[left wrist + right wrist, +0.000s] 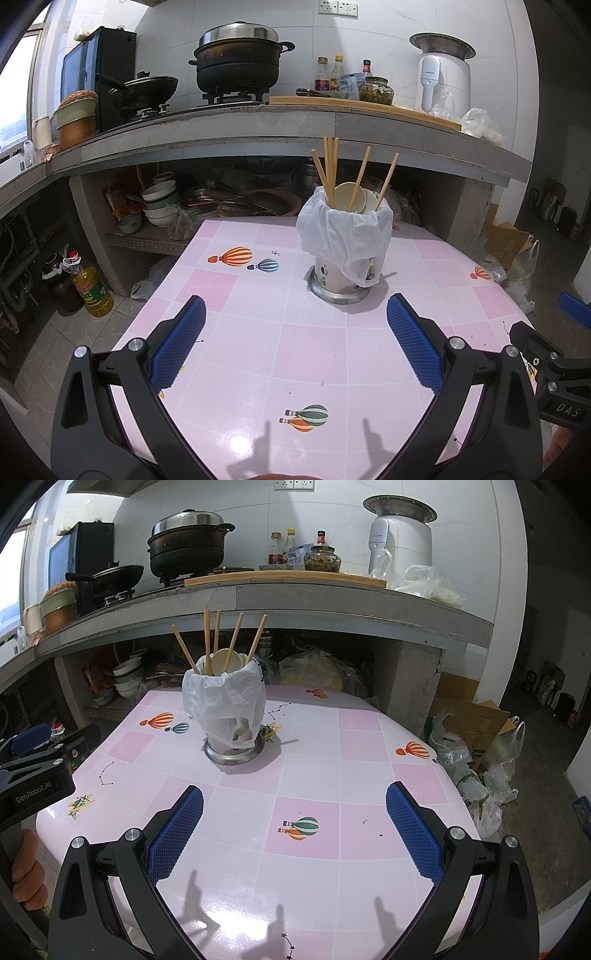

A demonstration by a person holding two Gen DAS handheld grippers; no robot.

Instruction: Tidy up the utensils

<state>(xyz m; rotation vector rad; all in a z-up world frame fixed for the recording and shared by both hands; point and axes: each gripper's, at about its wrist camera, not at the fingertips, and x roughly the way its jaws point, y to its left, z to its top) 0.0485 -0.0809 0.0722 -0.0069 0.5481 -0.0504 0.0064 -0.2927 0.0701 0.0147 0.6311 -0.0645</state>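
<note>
Left gripper (295,325) fingers spread, utensil holder (341,251) ahead between them

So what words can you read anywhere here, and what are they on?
"GenRobot.AI": on the black body of the left tongs.
"DAS": on the black body of the right tongs.
Oil bottle label: too small to read.
Sauce bottles on the counter: labels too blurred.

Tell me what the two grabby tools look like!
Each tool is black plastic with triangle cut-outs and shiny silver bolts. The left tool and right tool both have two fingers covered in bumpy blue pads. The left one's side reads "GenRobot.AI" in the right view; the right one's shows "DAS" in the left view.
</note>
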